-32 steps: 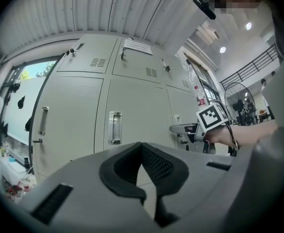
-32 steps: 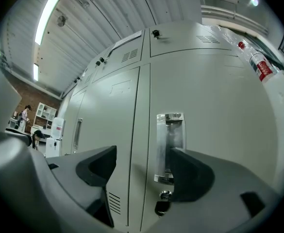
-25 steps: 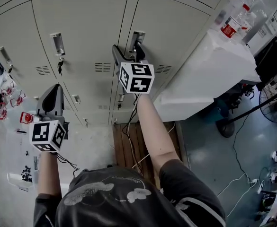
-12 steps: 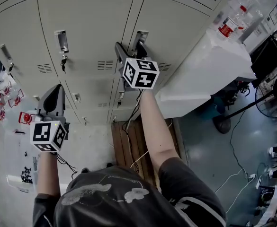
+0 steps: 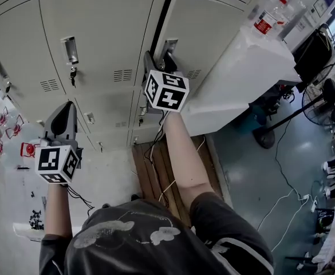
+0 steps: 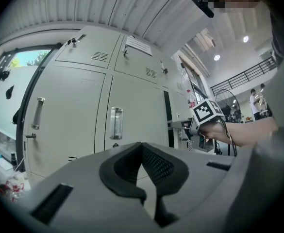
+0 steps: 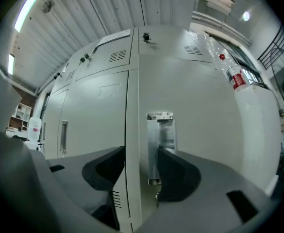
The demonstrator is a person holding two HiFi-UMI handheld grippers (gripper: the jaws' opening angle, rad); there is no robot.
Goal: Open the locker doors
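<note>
The grey lockers fill the top of the head view. My right gripper [image 5: 158, 59] is at the right-hand locker door [image 5: 213, 27], level with its metal handle [image 5: 168, 46]. In the right gripper view its jaws [image 7: 141, 152] have just been closing: one pad is behind the door's free edge, the other in the handle recess [image 7: 159, 130], pinching that edge. A dark gap shows along the door's left side, so it stands slightly ajar. My left gripper [image 5: 66, 110] hangs lower left, away from the lockers, shut and empty [image 6: 142, 145]. The middle door [image 5: 104, 33] is closed.
The middle door's handle [image 5: 70, 50] has keys [image 5: 73, 74] hanging under it. A white cabinet [image 5: 253, 67] with a plastic bottle [image 5: 264, 22] on top stands against the lockers' right side. A wooden pallet [image 5: 161, 165] with cables lies below, and a fan [image 5: 333, 90] is at far right.
The right gripper's jaws closed onto the door's handle edge. The right-hand door came away from its frame, showing a dark gap. The left gripper stayed put.
</note>
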